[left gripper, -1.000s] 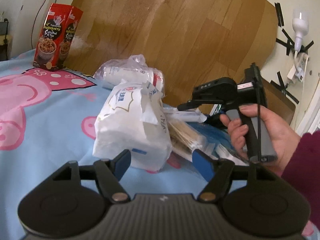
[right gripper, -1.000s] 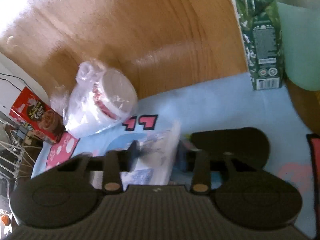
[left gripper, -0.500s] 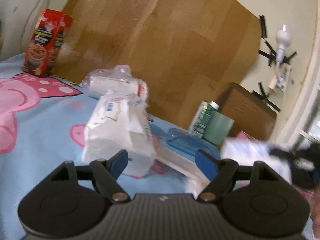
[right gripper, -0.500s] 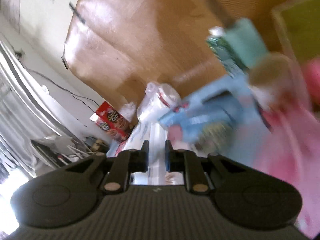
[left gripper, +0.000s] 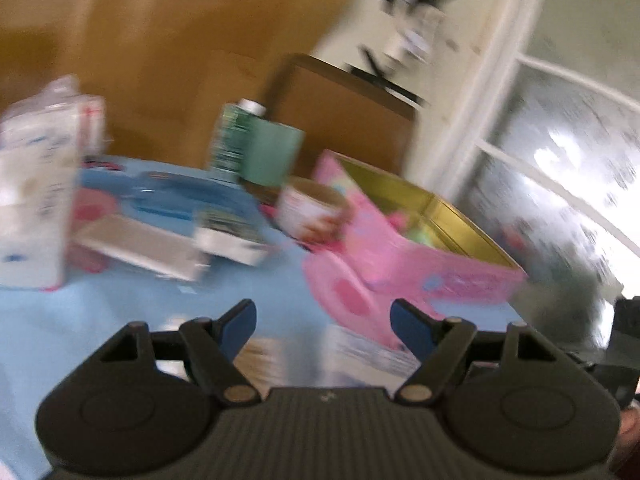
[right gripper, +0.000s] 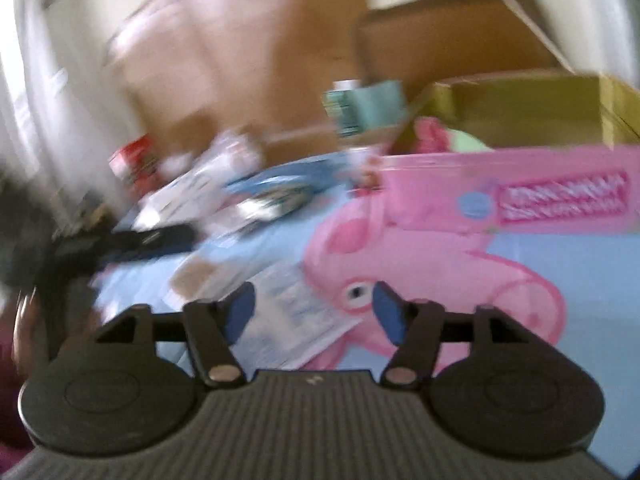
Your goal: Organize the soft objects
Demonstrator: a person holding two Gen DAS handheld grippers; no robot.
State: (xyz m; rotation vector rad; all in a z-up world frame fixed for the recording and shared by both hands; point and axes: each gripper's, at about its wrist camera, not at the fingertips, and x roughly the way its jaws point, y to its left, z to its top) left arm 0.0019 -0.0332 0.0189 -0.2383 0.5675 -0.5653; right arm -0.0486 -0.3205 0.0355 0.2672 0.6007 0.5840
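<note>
Both views are motion-blurred. The left gripper (left gripper: 324,320) points forward and slightly downward over the blue printed cloth (left gripper: 120,312); its jaws stand apart, with no object pressed between the blue pads (left gripper: 240,322). A flat white packet (left gripper: 360,354) lies on the cloth below the gap. The pink box (left gripper: 404,256) sits at 1 o'clock from this gripper, its yellow interior open to the top. A white tissue pack (left gripper: 34,208) stands at 10 o'clock, and a green carton (left gripper: 232,142) at 12 o'clock.

The right gripper (right gripper: 314,308) also points slightly downward. Its jaws are opening, and nothing is clamped between them. The same flat white packet (right gripper: 296,316) lies on the cloth directly ahead, beneath the left finger. The pink box (right gripper: 500,192) is at 1 o'clock.
</note>
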